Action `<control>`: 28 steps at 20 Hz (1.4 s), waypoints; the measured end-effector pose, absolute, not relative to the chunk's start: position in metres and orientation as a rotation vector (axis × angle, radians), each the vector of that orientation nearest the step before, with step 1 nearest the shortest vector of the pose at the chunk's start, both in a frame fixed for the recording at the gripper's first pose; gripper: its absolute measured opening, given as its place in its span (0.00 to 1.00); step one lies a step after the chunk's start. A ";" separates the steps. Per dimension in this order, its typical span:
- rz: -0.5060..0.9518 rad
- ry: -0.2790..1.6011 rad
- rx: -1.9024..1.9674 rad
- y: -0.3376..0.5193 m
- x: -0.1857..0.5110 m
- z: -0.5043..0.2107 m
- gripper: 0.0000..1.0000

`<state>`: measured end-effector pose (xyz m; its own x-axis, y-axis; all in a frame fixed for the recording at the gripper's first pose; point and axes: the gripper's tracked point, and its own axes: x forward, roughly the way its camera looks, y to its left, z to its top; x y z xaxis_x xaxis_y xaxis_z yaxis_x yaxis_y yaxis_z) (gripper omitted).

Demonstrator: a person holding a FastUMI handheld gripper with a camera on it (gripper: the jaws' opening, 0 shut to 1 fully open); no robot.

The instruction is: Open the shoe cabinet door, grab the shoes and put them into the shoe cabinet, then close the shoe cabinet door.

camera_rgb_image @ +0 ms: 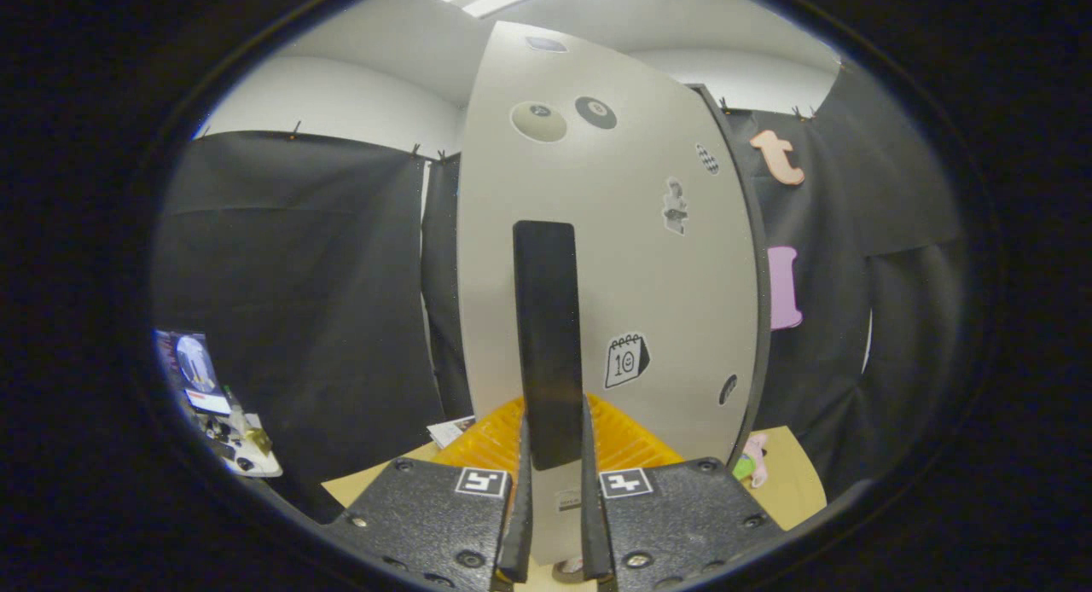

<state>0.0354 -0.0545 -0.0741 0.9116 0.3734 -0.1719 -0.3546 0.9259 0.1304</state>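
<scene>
Pale grey and dotted with small stickers, the flat shoe cabinet door (pixel 631 259) stands upright directly ahead of the gripper (pixel 554 498), with its long black vertical bar handle (pixel 548 336) running down between the two fingers. The jaws are nearly closed around the lower end of that bar, both fingers seeming to press its sides. Since the handle's long axis is vertical and lies straight on the fingers' line, the door should swing by a sideways pull. Below lie a yellow ribbed tray (pixel 627 438) and a tan tabletop (pixel 793 481); no shoes can be made out.
</scene>
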 end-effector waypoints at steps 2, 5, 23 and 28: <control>0.387 0.204 0.128 -0.075 0.024 -0.072 0.26; 0.403 0.207 0.175 -0.089 0.013 -0.070 0.26; 0.040 0.036 -0.085 -0.228 -0.001 -0.014 0.29; -0.020 0.022 -0.076 -0.240 -0.016 -0.017 0.45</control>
